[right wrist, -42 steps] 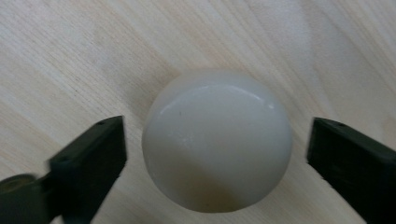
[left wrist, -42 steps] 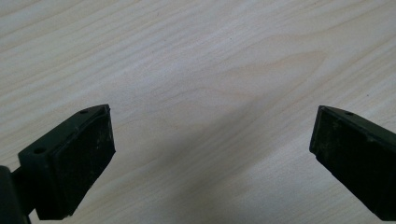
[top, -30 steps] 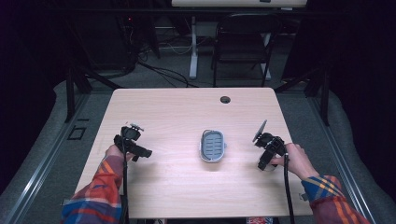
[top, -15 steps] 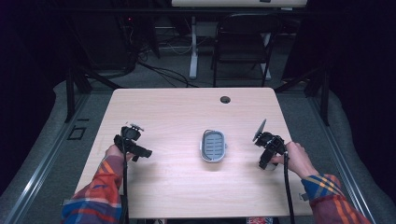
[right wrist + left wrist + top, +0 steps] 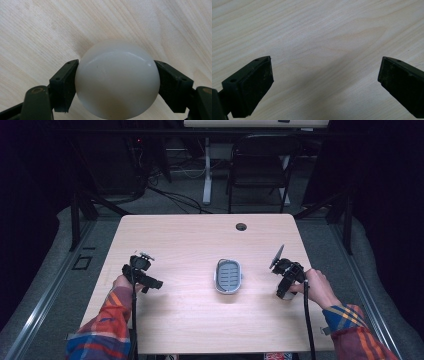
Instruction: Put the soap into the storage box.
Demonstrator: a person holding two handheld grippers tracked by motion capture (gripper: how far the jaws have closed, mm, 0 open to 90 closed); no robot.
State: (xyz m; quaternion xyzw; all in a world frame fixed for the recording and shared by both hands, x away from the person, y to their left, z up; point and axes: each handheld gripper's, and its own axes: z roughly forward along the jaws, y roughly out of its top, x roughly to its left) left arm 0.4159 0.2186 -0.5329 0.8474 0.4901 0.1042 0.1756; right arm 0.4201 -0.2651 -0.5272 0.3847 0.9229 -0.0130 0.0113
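A smooth white ball [image 5: 117,80] is clamped between the two black pads [image 5: 63,85] of my right gripper [image 5: 285,287], just above the wood at the table's right side. A little of the ball [image 5: 286,295] peeks out under that gripper in the high view. My left gripper [image 5: 149,282] hovers low over the table's left side, and in the left gripper view [image 5: 324,82] its jaws stand wide apart over bare wood. A grey oval dish [image 5: 228,276] with a ribbed inside lies on the table midway between the two grippers, touched by neither.
The light wooden table [image 5: 200,240] has a round cable hole [image 5: 241,226] near its far edge. A black chair [image 5: 258,167] and desk legs stand on the floor beyond it. A cable trails from each gripper toward the near edge.
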